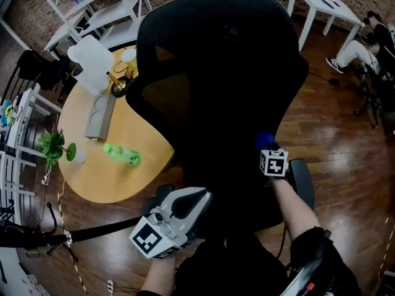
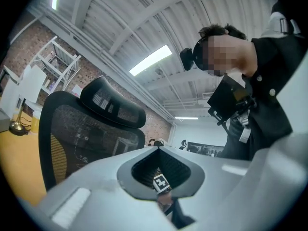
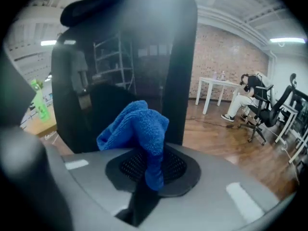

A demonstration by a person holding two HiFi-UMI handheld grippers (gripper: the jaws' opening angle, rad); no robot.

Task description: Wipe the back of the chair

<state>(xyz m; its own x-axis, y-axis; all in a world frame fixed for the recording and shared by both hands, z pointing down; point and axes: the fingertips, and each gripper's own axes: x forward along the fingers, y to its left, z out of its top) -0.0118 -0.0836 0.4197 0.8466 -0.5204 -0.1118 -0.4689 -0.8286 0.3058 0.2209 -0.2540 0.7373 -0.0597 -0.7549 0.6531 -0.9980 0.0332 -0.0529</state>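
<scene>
A black mesh office chair (image 1: 216, 73) fills the middle of the head view, its back toward me. My right gripper (image 1: 268, 150) is at the back's lower right part, shut on a blue cloth (image 1: 264, 140). In the right gripper view the cloth (image 3: 137, 129) bunches up out of the shut jaws (image 3: 153, 153), just in front of the chair back (image 3: 144, 57). My left gripper (image 1: 199, 197) hangs low at the left, behind the chair. Its jaws (image 2: 159, 150) are shut with nothing between them, tilted up toward the chair (image 2: 86, 138) and headrest (image 2: 113, 105).
A round wooden table (image 1: 111, 177) stands left of the chair with a green bottle (image 1: 123, 155), a small plant (image 1: 54, 145) and a grey box (image 1: 100, 116). White shelves (image 1: 92, 5) are behind it. A white table (image 1: 324, 5) and a seated person (image 1: 358, 48) are at the back right.
</scene>
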